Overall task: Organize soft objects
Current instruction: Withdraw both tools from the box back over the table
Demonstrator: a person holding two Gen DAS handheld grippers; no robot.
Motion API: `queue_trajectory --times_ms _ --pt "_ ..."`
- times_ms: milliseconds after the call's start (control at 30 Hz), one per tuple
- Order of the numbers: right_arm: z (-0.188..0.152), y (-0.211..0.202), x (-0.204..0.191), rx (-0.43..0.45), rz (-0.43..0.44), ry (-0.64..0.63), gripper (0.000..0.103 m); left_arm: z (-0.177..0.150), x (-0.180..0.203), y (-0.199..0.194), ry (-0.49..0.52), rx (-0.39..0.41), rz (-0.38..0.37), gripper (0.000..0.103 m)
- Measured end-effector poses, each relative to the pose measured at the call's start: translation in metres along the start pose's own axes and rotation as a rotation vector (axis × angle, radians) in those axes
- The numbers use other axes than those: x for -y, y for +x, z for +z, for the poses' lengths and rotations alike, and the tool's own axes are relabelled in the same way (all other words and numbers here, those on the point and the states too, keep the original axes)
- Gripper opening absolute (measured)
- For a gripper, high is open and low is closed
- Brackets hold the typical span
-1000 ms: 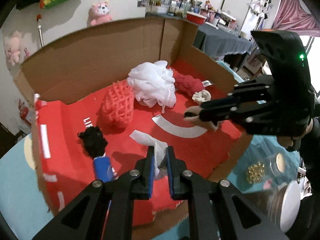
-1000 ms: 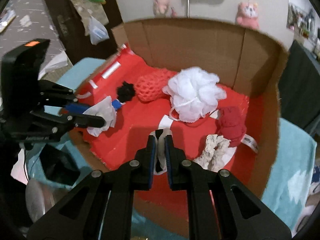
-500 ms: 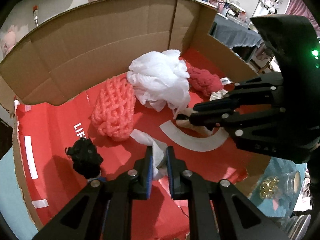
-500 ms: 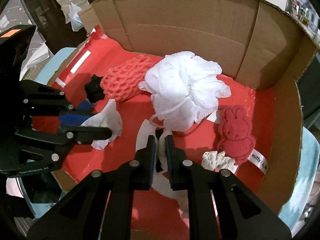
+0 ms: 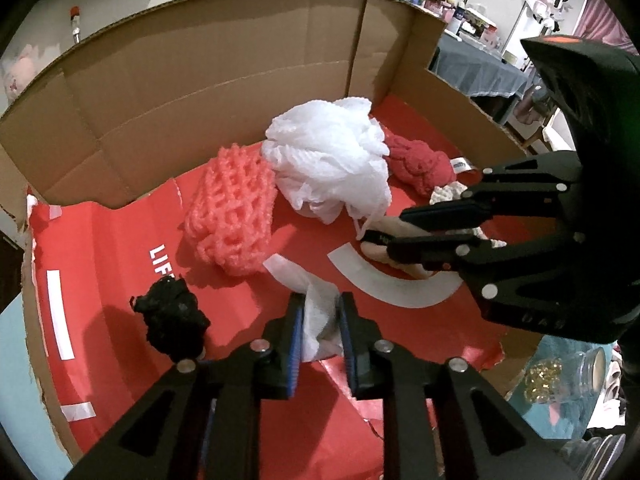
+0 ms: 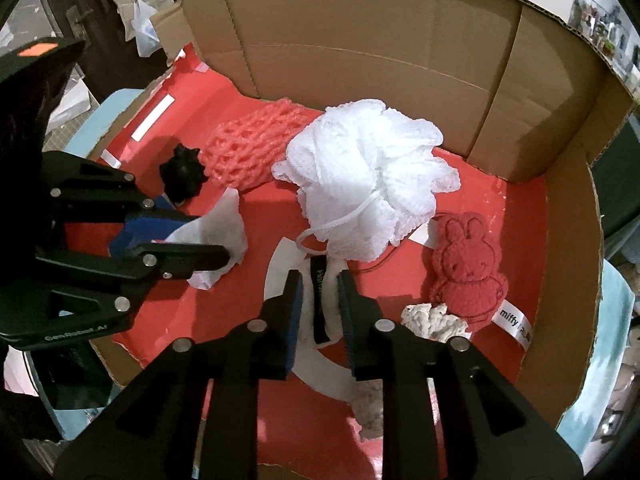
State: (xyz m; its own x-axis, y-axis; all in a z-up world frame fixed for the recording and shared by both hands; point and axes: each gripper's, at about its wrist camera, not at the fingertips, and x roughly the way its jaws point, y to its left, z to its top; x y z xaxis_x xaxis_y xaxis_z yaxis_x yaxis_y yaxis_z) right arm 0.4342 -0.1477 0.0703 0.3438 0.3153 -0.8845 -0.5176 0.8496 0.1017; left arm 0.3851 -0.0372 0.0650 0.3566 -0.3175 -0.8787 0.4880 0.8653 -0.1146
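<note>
A cardboard box [image 5: 200, 92] with a red floor holds a white mesh pouf [image 5: 332, 160], a pink foam net [image 5: 232, 216], a red bunny sponge [image 6: 466, 268], a black fuzzy toy [image 5: 172, 320] and a cream knit scrap [image 6: 432, 320]. My left gripper [image 5: 320, 308] is low over the near floor. Its jaws are opening, and a white tissue [image 5: 316, 312] sits loosely between them, resting on the floor. My right gripper [image 6: 320, 292] is in front of the pouf. Its jaws are opening too, around a cream soft piece with a black band [image 6: 320, 300].
Tall cardboard walls [image 6: 360, 48] close the back and right of the box; the near edge is low and torn. Outside it at lower right stands a glass jar of gold bits [image 5: 548, 376] on a teal cloth. Shelves and a draped table are far behind.
Both grippers came forward and down into the box with their loads. Their jaws, shut tight before, now stand slightly apart around the tissue and the cream piece.
</note>
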Motion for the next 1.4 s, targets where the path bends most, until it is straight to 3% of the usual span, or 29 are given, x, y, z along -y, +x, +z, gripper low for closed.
queue_trajectory --times_ms 67,167,233,267,367,767,833,1033,1200,1400 --pt "-0.001 -0.001 -0.003 0.01 -0.012 -0.015 0.019 -0.001 0.0 -0.005 0.0 0.01 0.002 0.03" --pt "-0.001 -0.003 -0.005 0.007 -0.024 -0.021 0.031 -0.002 0.0 -0.013 -0.003 0.032 0.004 0.044" --pt "-0.002 -0.006 -0.005 0.019 -0.024 -0.018 0.057 -0.004 0.0 -0.02 -0.008 0.045 0.005 0.048" --pt "-0.002 -0.01 -0.005 0.036 -0.033 -0.015 0.06 -0.005 0.0 -0.023 -0.011 0.052 0.006 0.049" --pt "-0.003 -0.021 -0.006 0.074 -0.05 -0.007 0.06 -0.011 0.001 -0.039 -0.027 0.084 0.001 0.062" --pt "-0.03 -0.113 -0.027 0.209 -0.097 0.046 0.071 -0.054 0.038 -0.138 -0.058 0.323 0.03 0.093" --pt "-0.038 -0.134 -0.033 0.246 -0.09 0.067 0.079 -0.064 0.046 -0.155 -0.056 0.373 0.054 0.094" --pt "-0.076 -0.194 -0.062 0.382 -0.135 0.077 0.08 -0.097 0.069 -0.194 -0.062 0.498 0.103 0.1" --pt "-0.115 -0.235 -0.096 0.489 -0.194 0.053 0.082 -0.131 0.092 -0.222 -0.071 0.614 0.2 0.103" --pt "-0.17 -0.261 -0.126 0.613 -0.248 0.061 0.083 -0.17 0.112 -0.235 -0.118 0.701 0.21 0.103"
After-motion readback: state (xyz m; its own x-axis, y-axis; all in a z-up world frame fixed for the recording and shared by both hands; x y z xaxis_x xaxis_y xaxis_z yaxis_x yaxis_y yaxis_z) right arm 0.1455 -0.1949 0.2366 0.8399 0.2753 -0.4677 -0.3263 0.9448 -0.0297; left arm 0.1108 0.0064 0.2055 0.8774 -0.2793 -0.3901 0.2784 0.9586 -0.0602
